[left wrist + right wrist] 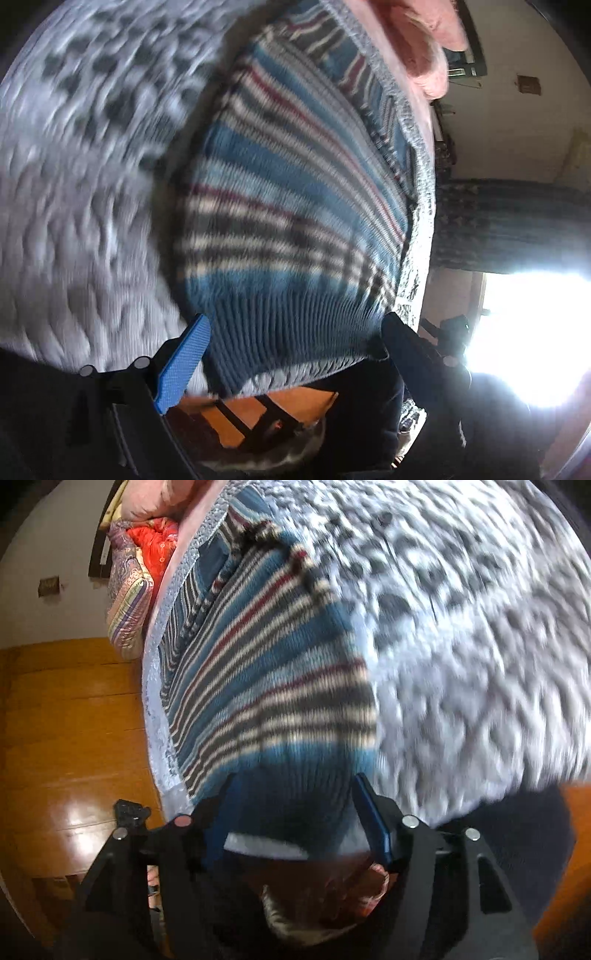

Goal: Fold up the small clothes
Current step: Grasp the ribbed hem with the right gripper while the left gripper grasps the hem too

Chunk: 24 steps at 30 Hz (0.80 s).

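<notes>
- The striped knit sweater [291, 192] lies on a bed under a white quilt with a grey pattern [85, 177], near the bed's edge, its dark ribbed hem [295, 332] toward both cameras.
- It looks at least partly folded: in the right wrist view a sleeve or side panel seems turned in over the body, though blur keeps me from counting layers.
- The left gripper [295, 332] has its fingers spread wide on either side of the hem, clamping nothing.
- The right gripper [295, 805] is likewise spread, straddling the hem, with no pinch visible.
- Judged from this, the fold is mid-way: the hem has yet to be seized and carried up toward the collar.
- Beyond the bed sit a wooden floor [66, 720] and stacked bedding [136, 583].
</notes>
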{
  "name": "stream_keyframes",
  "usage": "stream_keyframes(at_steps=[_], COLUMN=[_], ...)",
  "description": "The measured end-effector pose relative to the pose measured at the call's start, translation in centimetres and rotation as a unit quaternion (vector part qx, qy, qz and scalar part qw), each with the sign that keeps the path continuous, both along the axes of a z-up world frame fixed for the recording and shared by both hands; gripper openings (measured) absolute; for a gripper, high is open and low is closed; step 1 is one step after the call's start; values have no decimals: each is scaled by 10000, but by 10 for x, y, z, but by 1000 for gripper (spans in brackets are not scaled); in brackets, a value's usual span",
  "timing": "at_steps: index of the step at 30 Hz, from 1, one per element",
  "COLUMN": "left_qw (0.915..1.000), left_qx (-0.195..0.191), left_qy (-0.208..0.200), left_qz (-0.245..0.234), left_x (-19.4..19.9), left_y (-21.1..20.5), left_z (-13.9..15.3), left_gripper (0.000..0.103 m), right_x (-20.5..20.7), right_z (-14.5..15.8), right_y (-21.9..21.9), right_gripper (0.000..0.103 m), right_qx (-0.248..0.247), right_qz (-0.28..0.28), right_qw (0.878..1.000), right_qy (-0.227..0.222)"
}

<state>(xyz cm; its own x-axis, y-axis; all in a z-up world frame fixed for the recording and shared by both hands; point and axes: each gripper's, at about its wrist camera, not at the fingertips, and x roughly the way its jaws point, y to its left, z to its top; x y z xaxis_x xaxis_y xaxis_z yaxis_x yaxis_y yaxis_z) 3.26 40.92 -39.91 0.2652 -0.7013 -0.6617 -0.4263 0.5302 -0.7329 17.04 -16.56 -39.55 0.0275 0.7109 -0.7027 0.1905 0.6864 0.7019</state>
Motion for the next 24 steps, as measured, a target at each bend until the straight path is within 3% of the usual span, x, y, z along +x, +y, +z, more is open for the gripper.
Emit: stream_keyframes(at_steps=[7,21,24], left_qw=[9966,9968,9965], left_qx=[-24,-191,-134], left_qy=[826,733,794], left_qz=[55,236,244], left_x=[-12,-23,-27], left_y=[-18,-26,-26], left_z=[-40,-44,-47], left_gripper=[94,92,78], right_x=[-23,-35,-36], right_z=[-4,-25,-30], right_y=[10,22,28], right_gripper=[63,63,63], right_qx=[28,-320,-400], right_qz=[35,-89,-14], right_qw=[9998,9978,9973], right_qy=[200,566,619])
